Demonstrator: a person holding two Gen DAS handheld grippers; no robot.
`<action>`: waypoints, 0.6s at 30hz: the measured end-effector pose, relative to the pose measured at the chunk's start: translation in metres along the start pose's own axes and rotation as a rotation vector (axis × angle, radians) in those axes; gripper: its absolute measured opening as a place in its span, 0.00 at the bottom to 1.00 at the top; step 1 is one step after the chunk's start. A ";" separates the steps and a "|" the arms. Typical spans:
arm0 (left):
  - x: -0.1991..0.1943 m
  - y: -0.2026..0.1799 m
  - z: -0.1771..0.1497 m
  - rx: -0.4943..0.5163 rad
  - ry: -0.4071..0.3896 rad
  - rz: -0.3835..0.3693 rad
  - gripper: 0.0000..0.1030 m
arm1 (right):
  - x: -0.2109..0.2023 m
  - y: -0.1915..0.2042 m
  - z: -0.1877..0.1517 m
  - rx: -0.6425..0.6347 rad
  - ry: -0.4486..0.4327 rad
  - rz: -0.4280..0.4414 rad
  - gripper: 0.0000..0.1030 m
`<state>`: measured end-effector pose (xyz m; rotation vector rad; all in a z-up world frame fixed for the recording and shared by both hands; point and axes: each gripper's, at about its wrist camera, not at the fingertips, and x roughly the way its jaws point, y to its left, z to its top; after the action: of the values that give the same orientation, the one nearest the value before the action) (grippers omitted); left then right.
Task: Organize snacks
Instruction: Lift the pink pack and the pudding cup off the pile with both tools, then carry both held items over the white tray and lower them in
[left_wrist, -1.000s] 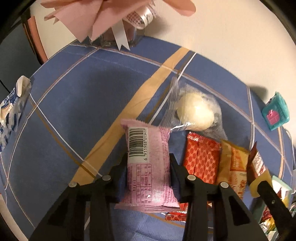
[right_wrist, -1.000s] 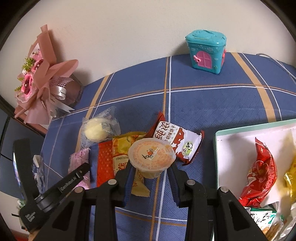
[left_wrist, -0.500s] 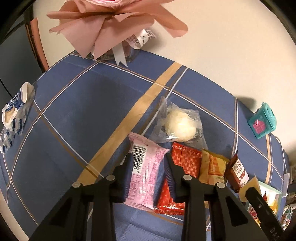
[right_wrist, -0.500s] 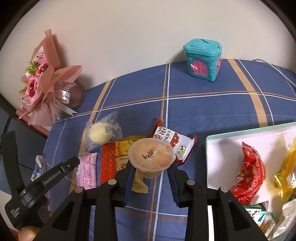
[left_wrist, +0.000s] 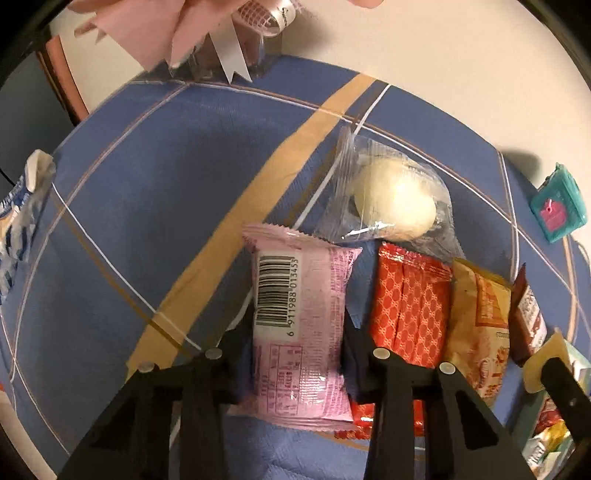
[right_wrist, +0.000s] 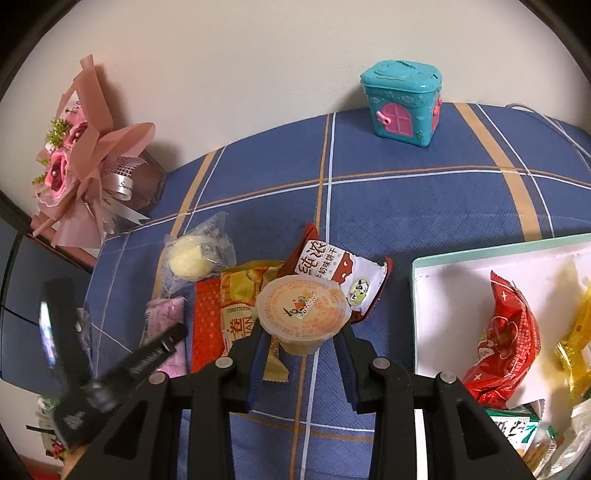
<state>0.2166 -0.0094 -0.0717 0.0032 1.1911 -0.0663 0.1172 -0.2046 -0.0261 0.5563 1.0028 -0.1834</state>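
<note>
Left gripper (left_wrist: 297, 341): jaws opening slightly around the pink packet (left_wrist: 301, 325), pads at both its long sides; half a second ago it sat higher and further back, now it is lower and the packet fills more of the left wrist view.
Pink packet: barcode side up, lying on the blue checked worktop (left_wrist: 155, 206) at the left end of the snack row; half a second ago it lay at a slant, now it runs straight along the jaws.
Right gripper (right_wrist: 303, 334): jaws closed on the jelly cup (right_wrist: 303, 314), which is raised above the row, lid up; no change from a second ago.
Red packet (left_wrist: 410, 306): just right of the pink packet, unmoved.
Yellow packet (left_wrist: 480, 325): touching the red packet's right edge.
Brown biscuit packet (right_wrist: 341, 275): behind the jelly cup, partly hidden by it.
White tray (right_wrist: 443, 295): at the worktop's right edge, holding a red bag (right_wrist: 506, 332).
Clear bag with a pale bun (left_wrist: 391, 199): beyond the pink packet, its corner overlapping the packet's top.
Teal toy house (right_wrist: 402, 101): at the far edge by the wall.
Pink bouquet (right_wrist: 81, 155): far left corner.
</note>
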 end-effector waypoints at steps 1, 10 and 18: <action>-0.003 0.001 0.001 -0.010 -0.004 -0.010 0.37 | 0.000 0.000 0.000 0.000 0.000 0.000 0.36; -0.051 0.011 0.014 -0.069 -0.114 -0.082 0.37 | -0.010 0.001 0.002 0.000 -0.016 0.003 0.36; -0.085 -0.012 0.011 -0.040 -0.155 -0.150 0.37 | -0.031 -0.015 0.008 0.026 -0.032 -0.019 0.36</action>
<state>0.1950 -0.0172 0.0119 -0.1244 1.0366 -0.1716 0.1009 -0.2247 -0.0023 0.5658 0.9760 -0.2217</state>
